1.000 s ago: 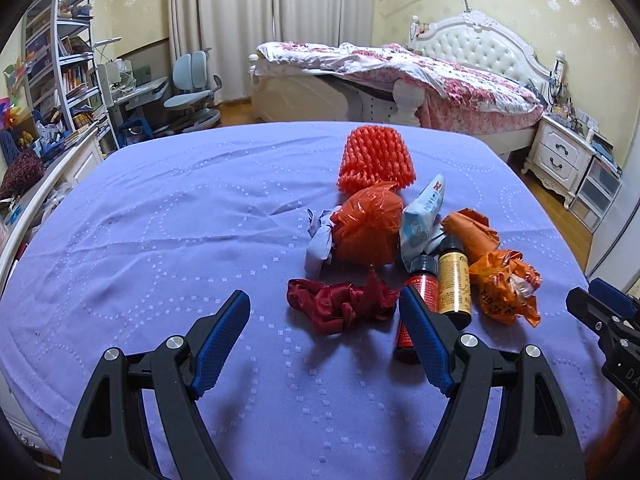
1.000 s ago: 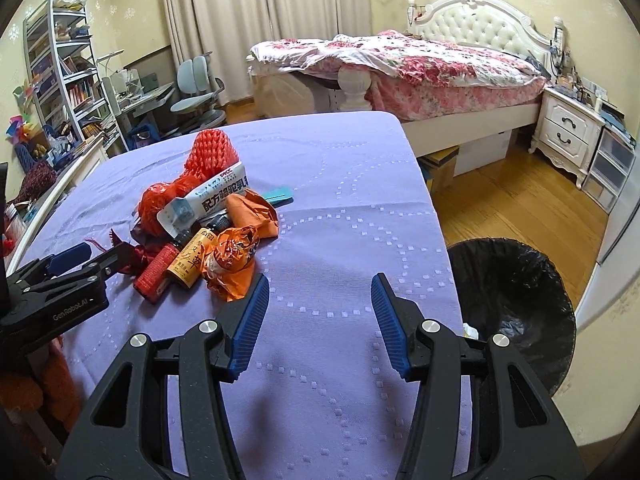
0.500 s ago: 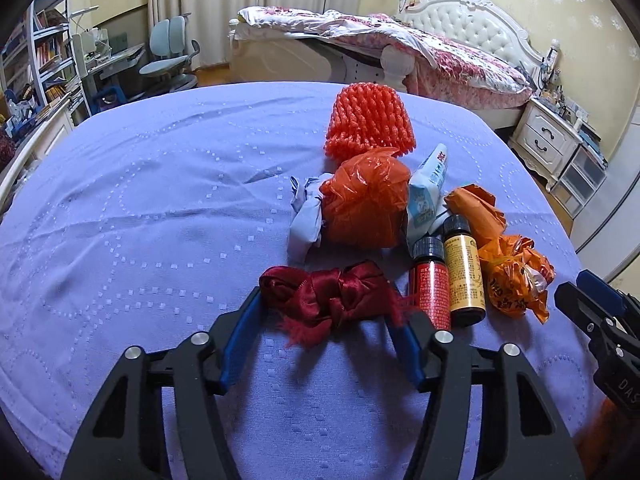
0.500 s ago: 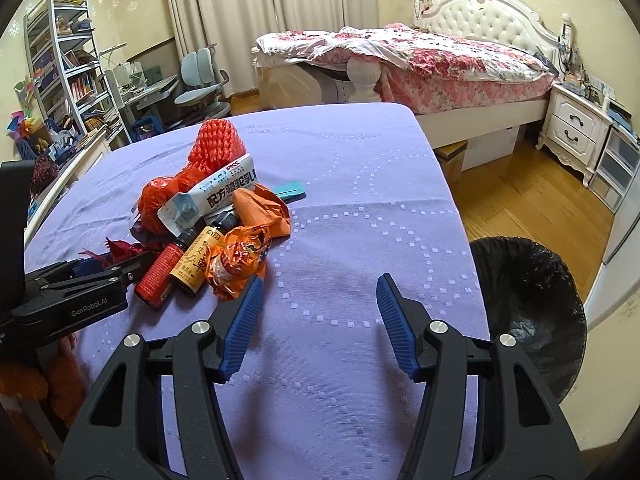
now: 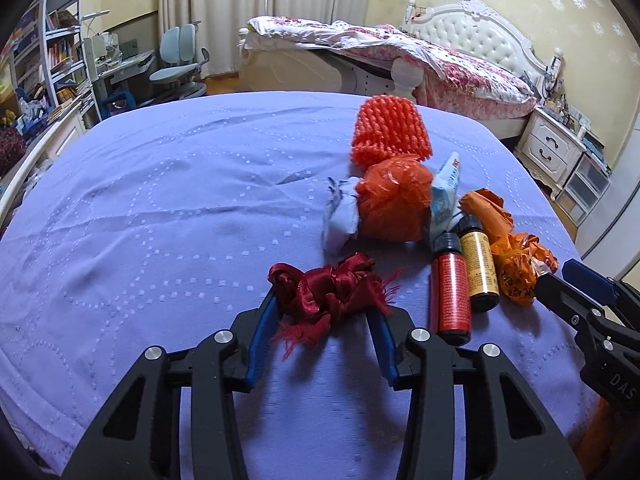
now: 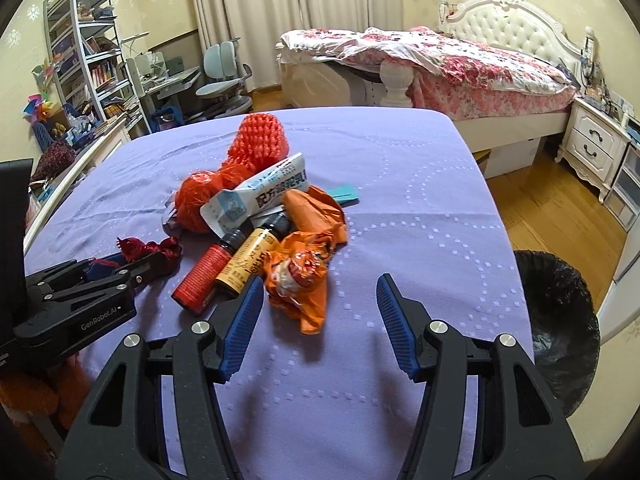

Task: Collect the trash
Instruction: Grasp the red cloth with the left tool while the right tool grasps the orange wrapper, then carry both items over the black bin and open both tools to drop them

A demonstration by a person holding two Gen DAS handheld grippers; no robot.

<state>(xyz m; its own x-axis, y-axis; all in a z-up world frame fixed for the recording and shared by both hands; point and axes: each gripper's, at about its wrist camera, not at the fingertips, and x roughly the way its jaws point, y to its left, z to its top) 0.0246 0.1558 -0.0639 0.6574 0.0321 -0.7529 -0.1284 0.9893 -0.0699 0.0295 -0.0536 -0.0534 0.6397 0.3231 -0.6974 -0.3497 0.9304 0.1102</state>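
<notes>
Crimson satin ribbon (image 5: 326,288), on the lilac surface (image 5: 160,208), sits clamped in the just-closing left tongs (image 5: 324,312). Right tongs (image 6: 320,304) stand apart, empty, beside the orange wrapper (image 6: 300,280). Next: lift, carry to the black-lined bin (image 6: 560,320).

Lilac-clothed table (image 6: 400,184) under a trash heap (image 6: 256,216), ribbon (image 5: 328,288) nearby.

Left tool (image 5: 326,314) has just closed, pinching the red ribbon (image 5: 328,288).

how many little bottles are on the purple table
2, lying side by side at the near edge of the trash pile: a red bottle and a yellow bottle to its right. Others could be hidden underneath.
</notes>
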